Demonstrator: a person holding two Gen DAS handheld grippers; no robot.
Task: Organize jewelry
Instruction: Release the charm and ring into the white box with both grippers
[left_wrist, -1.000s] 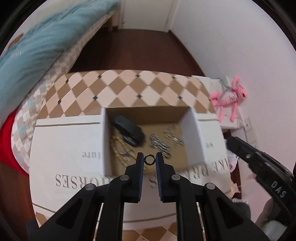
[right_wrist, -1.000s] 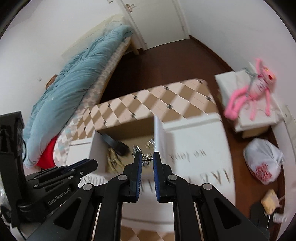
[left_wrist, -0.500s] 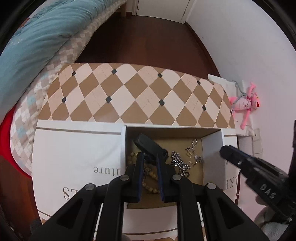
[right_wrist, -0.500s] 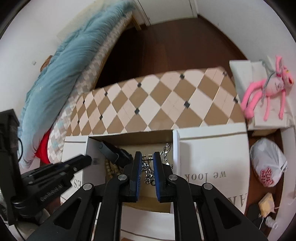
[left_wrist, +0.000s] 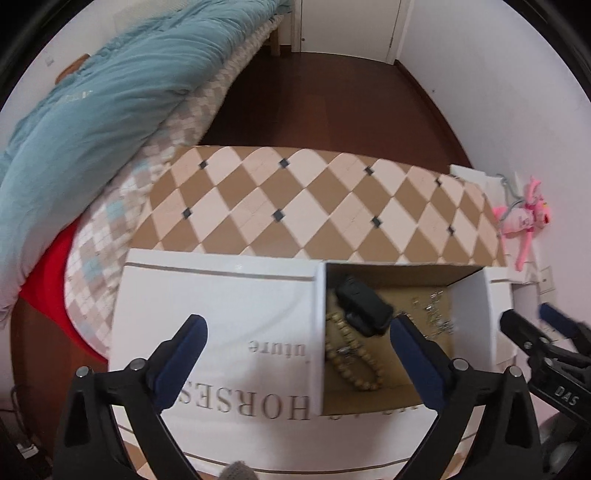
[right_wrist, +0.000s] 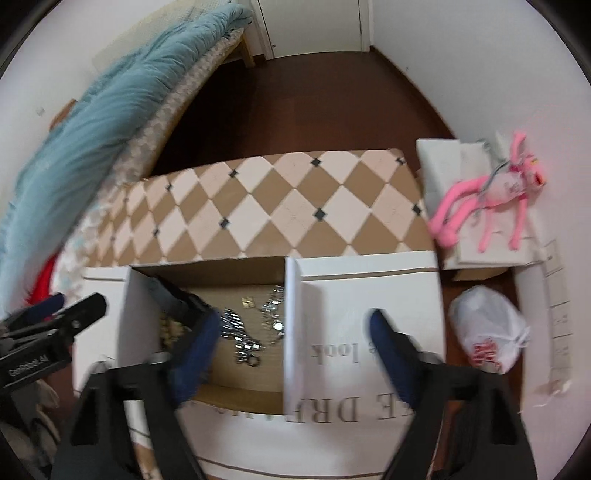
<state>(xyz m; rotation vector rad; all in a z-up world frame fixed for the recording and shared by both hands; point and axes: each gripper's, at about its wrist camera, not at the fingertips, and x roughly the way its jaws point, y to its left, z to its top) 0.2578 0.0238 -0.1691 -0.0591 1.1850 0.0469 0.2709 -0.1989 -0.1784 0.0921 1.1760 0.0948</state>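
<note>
Left wrist view: both my grippers, left (left_wrist: 295, 350) and right (right_wrist: 295, 345), hang spread wide and empty above the box (left_wrist: 469, 295). Bead bracelet (left_wrist: 351, 362) and chains (right_wrist: 255, 332) inside look light and limp; I'd pinch one strand.

Your two handheld grippers: matte black frames, blue finger pads.

Your left gripper (left_wrist: 297, 332) shows angular black arms, silver screws at the joints and navy pads; white "GenRobot.AI" lettering marks its side. Your right gripper (right_wrist: 295, 328) looks alike, with white "DAS" lettering on its body.
</note>
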